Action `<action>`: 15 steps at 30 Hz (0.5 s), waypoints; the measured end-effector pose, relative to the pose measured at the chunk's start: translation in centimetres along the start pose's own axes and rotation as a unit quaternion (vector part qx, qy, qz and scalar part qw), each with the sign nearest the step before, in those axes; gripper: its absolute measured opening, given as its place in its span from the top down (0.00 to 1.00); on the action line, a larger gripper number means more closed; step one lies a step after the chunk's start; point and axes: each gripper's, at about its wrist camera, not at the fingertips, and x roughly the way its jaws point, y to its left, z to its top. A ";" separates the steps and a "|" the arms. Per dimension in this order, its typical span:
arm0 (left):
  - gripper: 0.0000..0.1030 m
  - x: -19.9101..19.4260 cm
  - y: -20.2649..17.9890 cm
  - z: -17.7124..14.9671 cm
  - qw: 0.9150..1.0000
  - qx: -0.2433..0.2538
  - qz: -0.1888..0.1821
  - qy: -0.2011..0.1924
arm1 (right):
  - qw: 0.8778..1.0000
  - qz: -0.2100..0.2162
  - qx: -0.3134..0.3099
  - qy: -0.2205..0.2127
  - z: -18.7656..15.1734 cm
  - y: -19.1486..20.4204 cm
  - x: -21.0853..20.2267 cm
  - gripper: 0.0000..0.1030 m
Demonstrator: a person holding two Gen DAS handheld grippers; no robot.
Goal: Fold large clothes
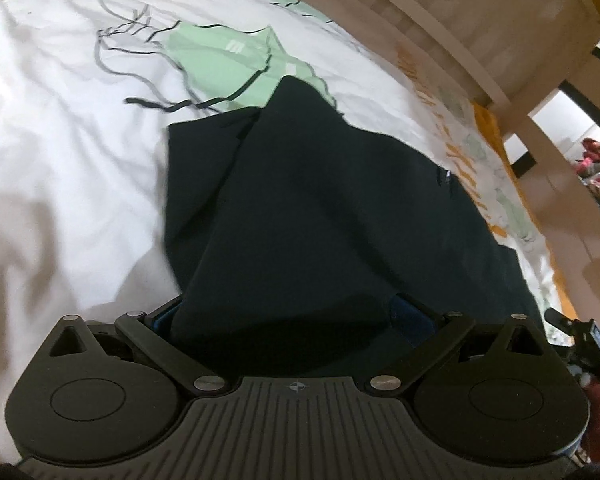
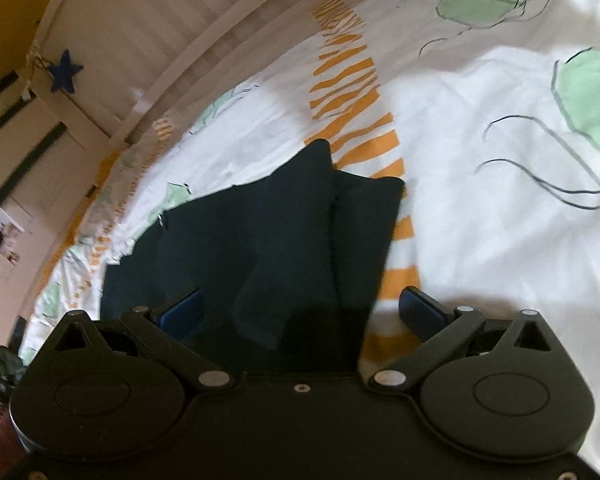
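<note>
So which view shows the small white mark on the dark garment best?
Left wrist: the mark sits clear on the dark garment. Right wrist shows it only as a speck at the cloth's edge.

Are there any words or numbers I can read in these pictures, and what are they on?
No words or numbers can be read.
Dark garment: a tiny pale mark on it, too small and blurred to read.
Bed sheet: only green and orange shapes, no letters.
Left tool: a small round crosshair symbol on its body, no text.
</note>
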 end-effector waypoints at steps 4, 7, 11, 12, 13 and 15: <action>0.01 0.8 -0.2 0.5 1.000 -0.004 -0.010 -0.005 | 1.000 0.023 0.007 0.001 0.4 -0.2 1.0 0.00; 0.01 0.9 -0.1 0.4 1.000 -0.010 -0.020 -0.011 | 1.000 0.025 -0.004 0.004 0.4 0.3 1.6 0.00; 0.02 0.3 0.1 0.0 0.999 -0.006 -0.041 -0.008 | 0.999 0.028 -0.020 0.010 0.4 0.5 1.8 0.00; 0.05 0.1 0.0 -0.1 0.999 -0.007 -0.046 -0.008 | 0.999 0.032 -0.016 0.008 0.3 0.4 1.7 0.00; 0.17 -0.1 0.1 -0.3 0.999 -0.008 -0.049 -0.008 | 0.999 0.036 -0.013 0.006 0.3 0.2 1.6 0.00; 0.37 -0.5 -0.1 -0.5 0.999 -0.006 -0.038 -0.008 | 0.999 0.041 -0.010 0.005 0.3 0.1 1.5 0.00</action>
